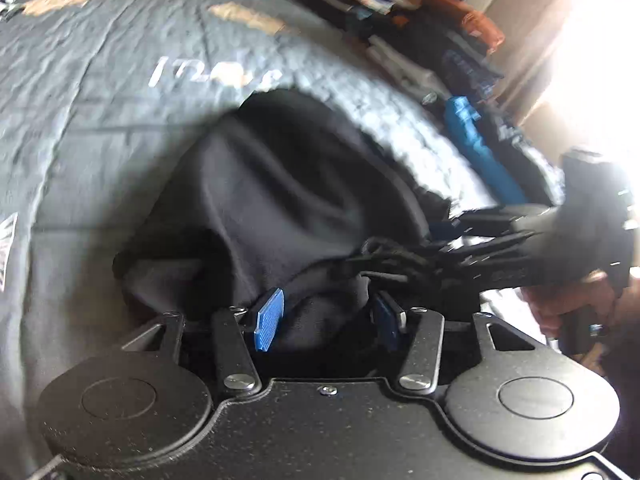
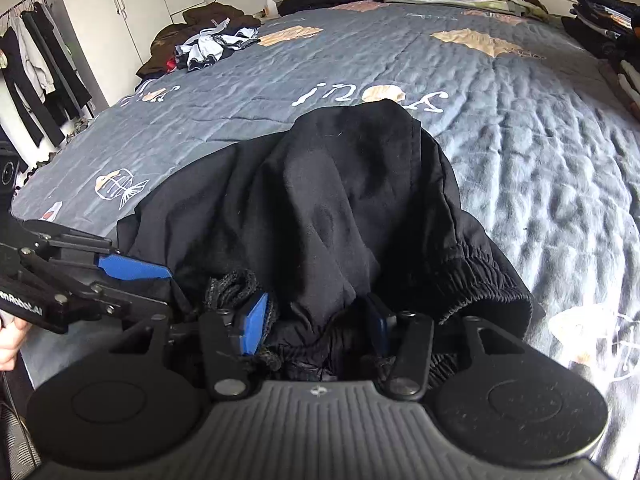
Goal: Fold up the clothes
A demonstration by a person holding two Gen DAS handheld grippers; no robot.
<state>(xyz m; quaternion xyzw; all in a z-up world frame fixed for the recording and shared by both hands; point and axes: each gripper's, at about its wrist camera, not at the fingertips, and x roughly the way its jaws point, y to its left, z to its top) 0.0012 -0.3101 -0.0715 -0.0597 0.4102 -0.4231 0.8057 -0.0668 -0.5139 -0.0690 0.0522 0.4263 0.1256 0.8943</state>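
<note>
- Far left, a clothes rack [image 2: 32, 76] is standing by the wardrobe, and a loose heap of unfolded clothes [image 2: 208, 46] is waiting at the bed's far corner; more work is still lying ahead.
- Left of centre, the left gripper [image 2: 160, 280] is reaching in from the side, jaws about half open, blue pads [image 2: 132, 268] sitting at the cloth's edge; whether they are pinching anything cannot be told; if they are gripping only a thin lip of fabric, it is likely to be slipping free as the hand moves.
- Centre, the black trousers [image 2: 340, 200] are lying bunched in a mound on the grey quilted bed [image 2: 540, 152], elastic waistband [image 2: 480, 280] and drawcord [image 2: 236, 284] nearest the cameras; folding from this rumpled state is risking trapped creases and a lopsided bundle.
- Centre foreground, the right gripper [image 2: 316, 320] is straddling gathered waistband cloth, jaws about half open, pads appearing not to be pressing; the drawcord is looping beside one pad and could be snagging; a grab here may be catching several layers at once.
- Right, folded stacks [image 2: 608, 40] are lining the bed's edge; a wide sweep of the trousers could be toppling them.
</note>
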